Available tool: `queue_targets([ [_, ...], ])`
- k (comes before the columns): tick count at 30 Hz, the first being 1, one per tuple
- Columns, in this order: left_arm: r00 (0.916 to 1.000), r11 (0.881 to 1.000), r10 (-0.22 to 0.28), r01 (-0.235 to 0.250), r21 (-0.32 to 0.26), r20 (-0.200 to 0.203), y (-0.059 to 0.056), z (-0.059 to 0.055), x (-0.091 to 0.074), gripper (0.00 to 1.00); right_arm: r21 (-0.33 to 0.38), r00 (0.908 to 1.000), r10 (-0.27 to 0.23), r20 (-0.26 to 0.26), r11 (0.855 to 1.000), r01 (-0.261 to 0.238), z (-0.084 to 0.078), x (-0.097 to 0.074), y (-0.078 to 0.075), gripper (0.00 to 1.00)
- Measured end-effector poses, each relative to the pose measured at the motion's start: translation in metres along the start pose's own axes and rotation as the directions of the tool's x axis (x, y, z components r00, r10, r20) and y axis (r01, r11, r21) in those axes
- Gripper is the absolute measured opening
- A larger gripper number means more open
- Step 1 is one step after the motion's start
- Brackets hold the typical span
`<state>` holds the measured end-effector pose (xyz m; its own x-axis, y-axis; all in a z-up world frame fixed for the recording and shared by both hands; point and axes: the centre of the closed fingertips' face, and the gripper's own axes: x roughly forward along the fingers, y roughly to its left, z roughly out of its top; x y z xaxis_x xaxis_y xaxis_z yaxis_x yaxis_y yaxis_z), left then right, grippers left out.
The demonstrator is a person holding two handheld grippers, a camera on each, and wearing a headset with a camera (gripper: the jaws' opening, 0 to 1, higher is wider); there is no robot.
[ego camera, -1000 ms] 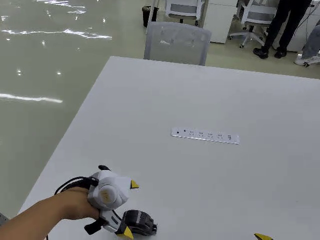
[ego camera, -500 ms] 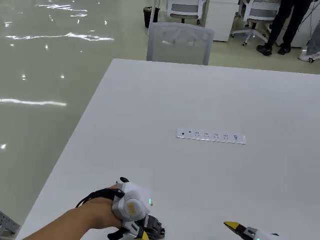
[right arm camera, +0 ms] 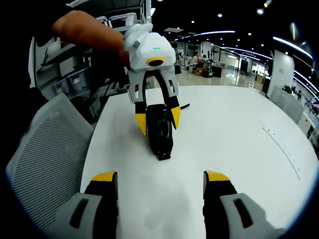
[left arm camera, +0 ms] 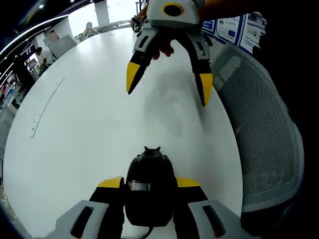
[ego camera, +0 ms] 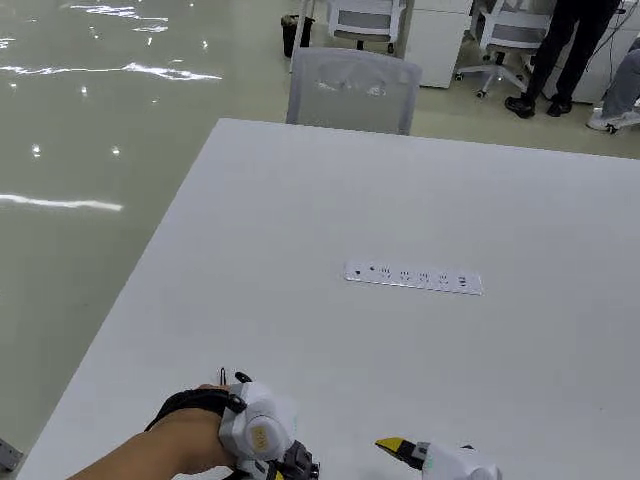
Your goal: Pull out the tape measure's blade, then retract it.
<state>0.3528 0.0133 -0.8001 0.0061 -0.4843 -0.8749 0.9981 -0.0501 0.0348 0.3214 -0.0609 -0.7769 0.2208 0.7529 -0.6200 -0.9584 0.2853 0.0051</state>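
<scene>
The black tape measure (left arm camera: 149, 167) sits between the jaws of my left gripper (left arm camera: 149, 182), which is shut on its body. In the head view this left gripper (ego camera: 262, 442) and the tape measure (ego camera: 299, 466) are at the near edge of the white table (ego camera: 400, 190). My right gripper (right arm camera: 160, 177) is open with nothing between its jaws. It faces the tape measure (right arm camera: 160, 137) and the left gripper (right arm camera: 158, 118) from a short distance. The right gripper (left arm camera: 167, 82) hangs open above the table opposite the tape measure's front; its yellow fingertip (ego camera: 390, 445) shows in the head view. No blade is drawn out.
A white power strip (ego camera: 413, 278) lies flat in the middle of the table. A grey mesh chair (ego camera: 350, 88) stands at the far edge, another mesh chair (right arm camera: 45, 149) at the near side. People (ego camera: 570, 45) and office chairs stand at the back right.
My left gripper has closed on the tape measure and sits lower in view. The right gripper has come in from the right toward the tape measure's front.
</scene>
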Motion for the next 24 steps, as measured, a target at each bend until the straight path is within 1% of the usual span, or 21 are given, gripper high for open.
queue_targets([
  [2, 0.9999, 1.000, 0.000, 0.000, -0.004, -0.015, 0.000, -0.001, 0.000, 0.34, -0.018, 0.9992, 0.014, -0.038, 1.000, -0.014, -0.004, 0.009, 0.000, 0.67],
  [5, 0.9999, 1.000, -0.002, 0.002, -0.009, -0.015, 0.000, -0.001, 0.000, 0.34, -0.013, 0.9981, 0.032, -0.053, 0.999, -0.033, -0.003, 0.022, 0.001, 0.67],
  [8, 1.0000, 1.000, -0.004, 0.003, -0.018, -0.007, 0.001, -0.002, 0.000, 0.34, -0.014, 0.9954, 0.055, -0.078, 0.998, -0.056, -0.004, 0.032, 0.002, 0.62],
  [11, 1.0000, 1.000, -0.003, 0.003, -0.019, -0.006, 0.001, -0.001, 0.000, 0.34, -0.016, 0.9932, 0.064, -0.097, 0.998, -0.066, -0.007, 0.042, -0.001, 0.56],
  [14, 1.0000, 1.000, -0.003, 0.003, -0.023, 0.002, 0.001, -0.001, 0.000, 0.34, -0.025, 0.9918, 0.066, -0.110, 0.997, -0.069, -0.007, 0.051, -0.003, 0.50],
  [18, 0.9999, 1.000, -0.008, 0.008, -0.030, 0.013, 0.001, -0.001, 0.000, 0.34, -0.023, 0.9899, 0.075, -0.120, 0.997, -0.079, -0.003, 0.065, -0.003, 0.45],
  [24, 0.9997, 0.999, -0.008, 0.008, -0.033, 0.022, 0.001, -0.001, 0.000, 0.34, -0.038, 0.9888, 0.085, -0.123, 0.995, -0.091, 0.001, 0.075, -0.005, 0.39],
])
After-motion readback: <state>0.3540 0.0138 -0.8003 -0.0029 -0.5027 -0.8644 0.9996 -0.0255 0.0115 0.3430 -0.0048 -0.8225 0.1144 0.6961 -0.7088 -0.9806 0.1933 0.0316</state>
